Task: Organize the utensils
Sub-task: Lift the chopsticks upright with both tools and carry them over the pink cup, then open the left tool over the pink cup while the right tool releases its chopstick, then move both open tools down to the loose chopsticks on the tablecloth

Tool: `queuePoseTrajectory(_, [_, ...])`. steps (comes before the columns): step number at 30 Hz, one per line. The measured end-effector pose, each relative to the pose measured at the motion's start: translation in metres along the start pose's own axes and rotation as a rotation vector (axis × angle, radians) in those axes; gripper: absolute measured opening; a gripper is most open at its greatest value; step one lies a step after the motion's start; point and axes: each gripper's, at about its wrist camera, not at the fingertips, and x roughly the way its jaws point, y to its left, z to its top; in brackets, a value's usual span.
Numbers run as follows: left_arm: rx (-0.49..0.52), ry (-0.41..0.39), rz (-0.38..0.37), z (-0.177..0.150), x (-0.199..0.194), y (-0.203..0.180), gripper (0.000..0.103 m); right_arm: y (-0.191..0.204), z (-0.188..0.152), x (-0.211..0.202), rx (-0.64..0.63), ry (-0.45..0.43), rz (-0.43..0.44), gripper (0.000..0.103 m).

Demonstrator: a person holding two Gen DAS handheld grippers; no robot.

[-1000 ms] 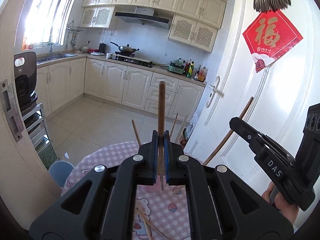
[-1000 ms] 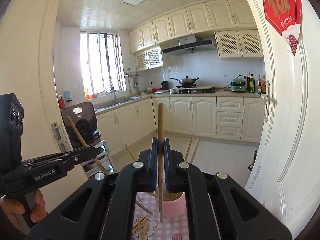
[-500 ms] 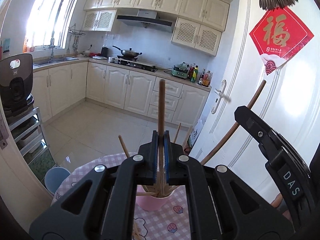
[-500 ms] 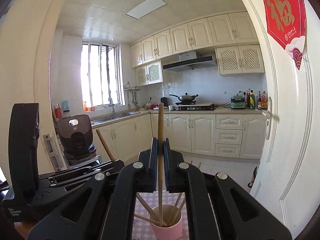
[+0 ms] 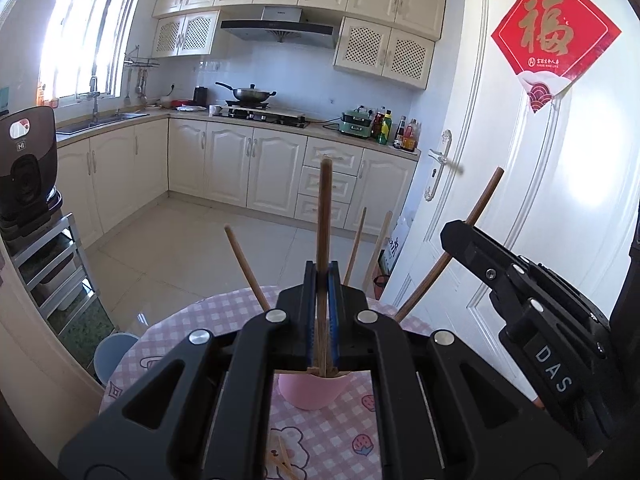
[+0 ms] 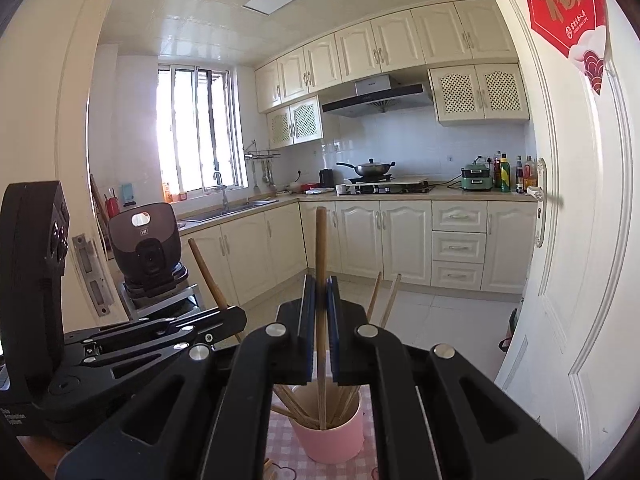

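Note:
A pink cup [image 5: 313,393] stands on the pink checked tablecloth [image 5: 192,332] and holds several wooden chopsticks; it also shows in the right wrist view [image 6: 332,438]. My left gripper [image 5: 322,280] is shut on a brown chopstick [image 5: 323,216], held upright with its lower end at the cup's rim. My right gripper [image 6: 320,292] is shut on another chopstick [image 6: 320,248], upright, its lower end inside the cup. Each gripper shows in the other's view: the right one [image 5: 520,292] to the right, the left one [image 6: 132,340] to the left.
Loose chopsticks [image 5: 282,456] lie on the cloth near the front. A white door [image 5: 540,208] stands close on the right. A blue stool [image 5: 114,354] and a metal rack [image 5: 48,268] with a dark appliance stand left of the table.
Both grippers have come down and closer to the cup. The right chopstick's lower end has gone into the cup; the left one has reached the rim.

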Motion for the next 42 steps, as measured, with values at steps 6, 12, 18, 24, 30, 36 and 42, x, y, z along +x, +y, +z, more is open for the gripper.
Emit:
queuePoseTrajectory(6, [0.045, 0.024, 0.012, -0.010, 0.004, -0.007, 0.006, -0.002, -0.020, 0.009, -0.001, 0.061, 0.000, 0.004])
queuePoseTrajectory(12, [0.040, 0.030, 0.025, -0.014, 0.006, -0.003, 0.007, -0.008, -0.035, 0.015, 0.007, 0.102, 0.000, 0.005])
queuePoseTrajectory(18, [0.034, 0.061, 0.005, -0.016, 0.008, -0.002, 0.007, -0.010, -0.031, 0.013, 0.036, 0.117, 0.010, 0.006])
queuePoseTrajectory(24, [0.034, 0.069, 0.002, -0.016, 0.003, -0.002, 0.007, -0.008, -0.031, 0.007, 0.045, 0.123, 0.008, 0.007])
queuePoseTrajectory(30, [0.028, 0.080, 0.006, -0.016, -0.004, -0.001, 0.012, -0.005, -0.030, -0.005, 0.056, 0.113, 0.002, 0.023])
queuePoseTrajectory(36, [0.049, 0.007, 0.040, -0.017, -0.032, -0.003, 0.053, 0.001, -0.026, -0.029, 0.058, 0.085, 0.004, 0.027])
queuePoseTrajectory(42, [0.073, -0.022, 0.064, -0.022, -0.060, -0.002, 0.066, 0.010, -0.028, -0.051, 0.057, 0.079, 0.009, 0.031])
